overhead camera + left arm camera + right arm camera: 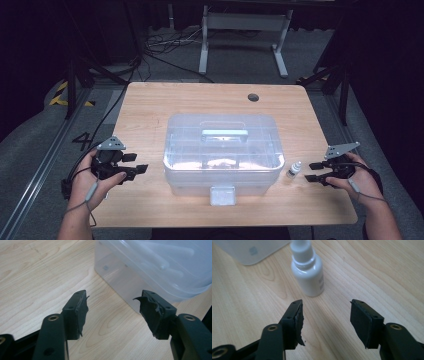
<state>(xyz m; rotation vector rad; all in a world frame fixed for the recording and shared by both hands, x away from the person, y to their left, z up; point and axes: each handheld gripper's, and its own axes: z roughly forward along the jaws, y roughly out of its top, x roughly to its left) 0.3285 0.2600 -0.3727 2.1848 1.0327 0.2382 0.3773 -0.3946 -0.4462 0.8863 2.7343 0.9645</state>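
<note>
Gaping wide with nothing between them, the jaws of the right gripper (pixel 325 315) point at a small white bottle (pixel 308 268) that stands upright just beyond their tips, a little to the left of the gap's centre line in the right gripper view. Its long axis runs vertically, cap up, so the pads would meet its round sides rather than its ends. In the high view the right gripper (pixel 316 171) sits at the right side of the table (pixel 150 105), and the bottle (pixel 294 170) stands just left of it, between the jaw tips and the right end wall of the clear plastic storage box (pixel 222 150). Bottle and box stand close but apart.

On the far side of the box, the left gripper (pixel 136 165) also holds its jaws spread and empty, aimed rightward at the left end of the box; in the left gripper view (pixel 111 312) the box corner (pixel 130 282) lies just ahead and to the right. The box stands between it and the bottle, so the right hand (pixel 357 180) is clearly the nearer one. Judging from this, the coming move calls for a short advance leftward, nudged slightly toward the bottle's side, before closing.
</note>
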